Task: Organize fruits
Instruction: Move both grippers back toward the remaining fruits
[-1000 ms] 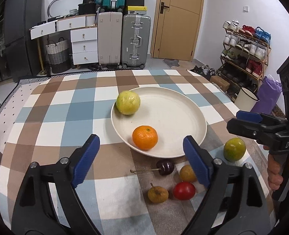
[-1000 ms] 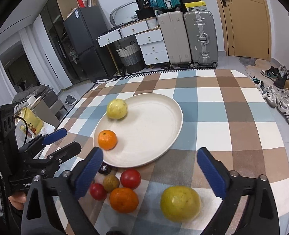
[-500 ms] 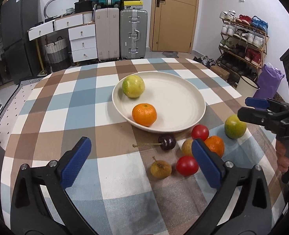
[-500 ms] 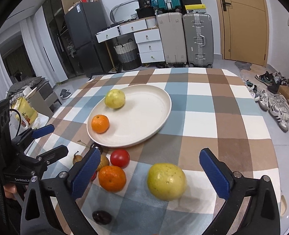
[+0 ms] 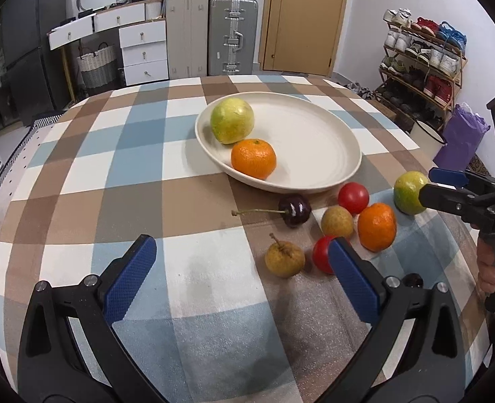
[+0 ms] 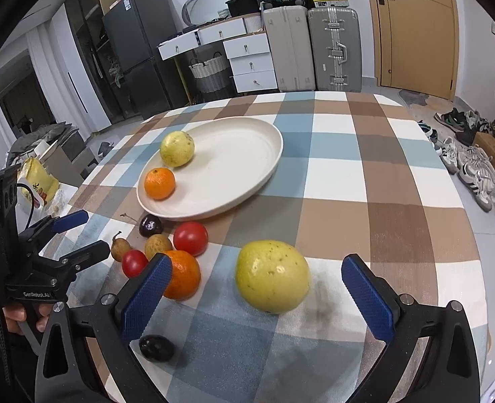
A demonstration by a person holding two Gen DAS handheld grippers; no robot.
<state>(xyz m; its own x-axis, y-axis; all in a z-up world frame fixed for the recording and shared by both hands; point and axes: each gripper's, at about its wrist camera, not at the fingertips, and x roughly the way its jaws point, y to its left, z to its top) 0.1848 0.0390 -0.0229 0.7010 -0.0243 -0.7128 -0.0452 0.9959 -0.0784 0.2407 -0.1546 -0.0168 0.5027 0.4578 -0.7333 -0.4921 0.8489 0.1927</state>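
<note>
A cream plate (image 5: 281, 184) holds a yellow-green fruit (image 5: 232, 124) and an orange (image 5: 253, 158). In front of it lie loose fruits: a dark cherry (image 5: 294, 210), a red tomato (image 5: 353, 197), a second orange (image 5: 377, 226) and a small brown fruit (image 5: 284, 258). My left gripper (image 5: 240, 268) stands open above the cloth, left of that group, holding nothing. My right gripper (image 6: 257, 288) is open too. A large yellow fruit (image 6: 272, 275) lies in the gap between its pads, and neither pad touches it.
The round table carries a checked cloth (image 5: 130, 174). A dark fruit (image 6: 156, 347) lies close under my right gripper's left finger. Beyond the table are suitcases (image 5: 213, 33), white drawers (image 5: 143, 50) and a shoe rack (image 5: 422, 57). A hand (image 5: 489, 268) grips the right tool.
Both grippers have drawn back from the plate and sunk toward the cloth. The left jaws have widened. The loose fruits now show in full, and the large yellow fruit sits between the right jaws.
</note>
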